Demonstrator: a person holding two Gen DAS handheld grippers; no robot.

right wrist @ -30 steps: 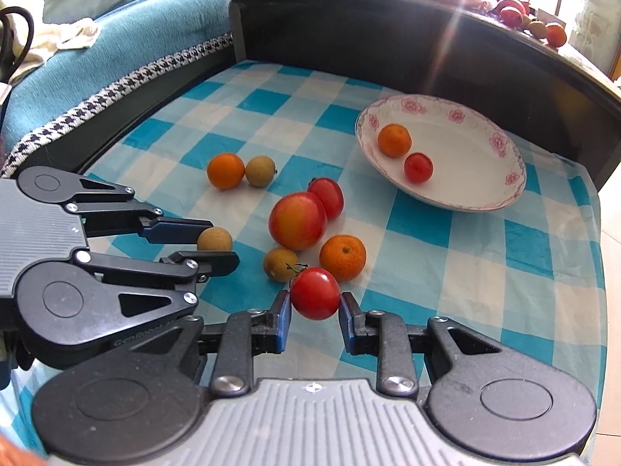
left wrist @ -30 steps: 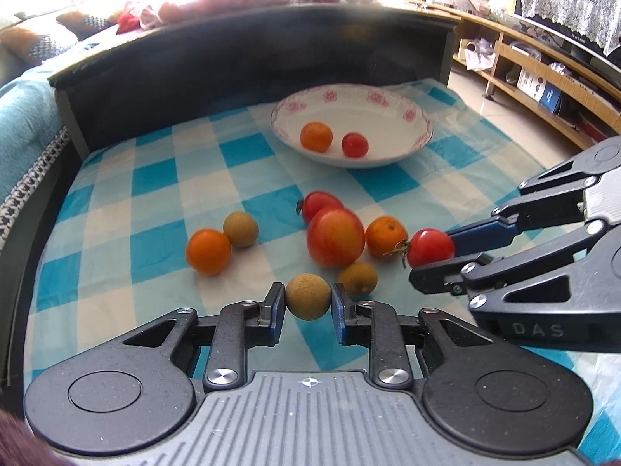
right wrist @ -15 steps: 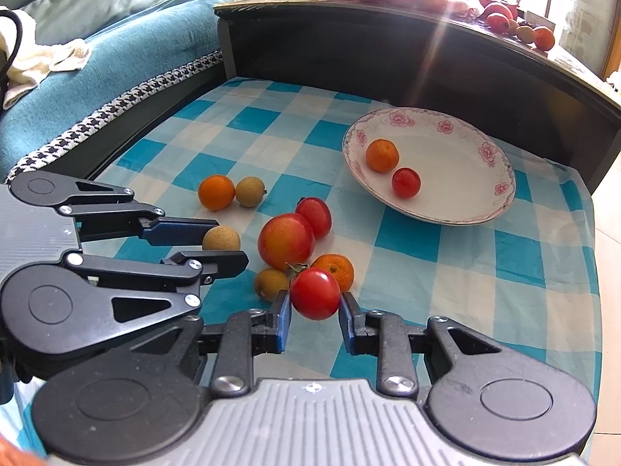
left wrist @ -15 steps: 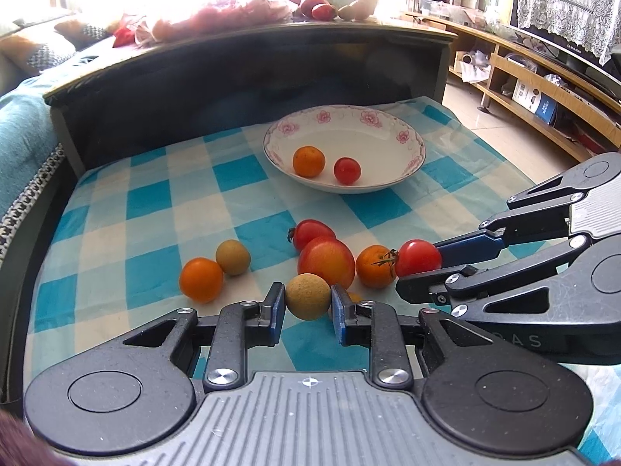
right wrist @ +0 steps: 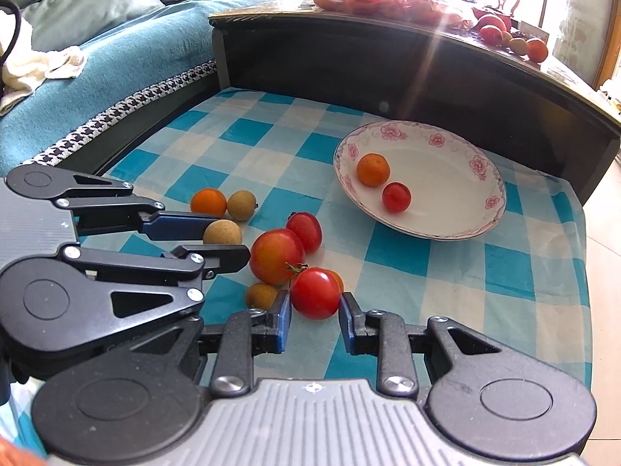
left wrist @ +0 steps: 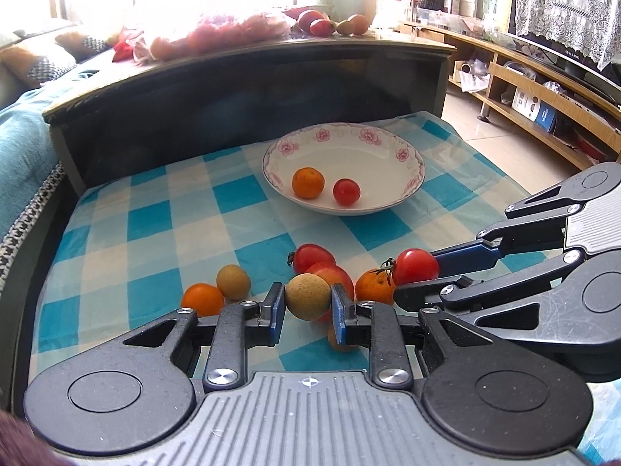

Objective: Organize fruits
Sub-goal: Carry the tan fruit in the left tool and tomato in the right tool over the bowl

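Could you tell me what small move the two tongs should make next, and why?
Probably carry both fruits over the bowl and release them. The left tongs are shut on a longan, the right tongs on a tomato, and the bowl has room, holding only an orange and a small tomato.

Both held fruits lifted off the checked cloth [left wrist: 155, 225] — longan [left wrist: 307, 297], tomato [right wrist: 315, 293] — pile now below.

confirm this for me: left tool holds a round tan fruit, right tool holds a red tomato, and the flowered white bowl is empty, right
Not quite: the flowered white bowl is not empty. Both wrist views show a small orange citrus fruit and a small red tomato in it. The left tool and right tool hold what you said.
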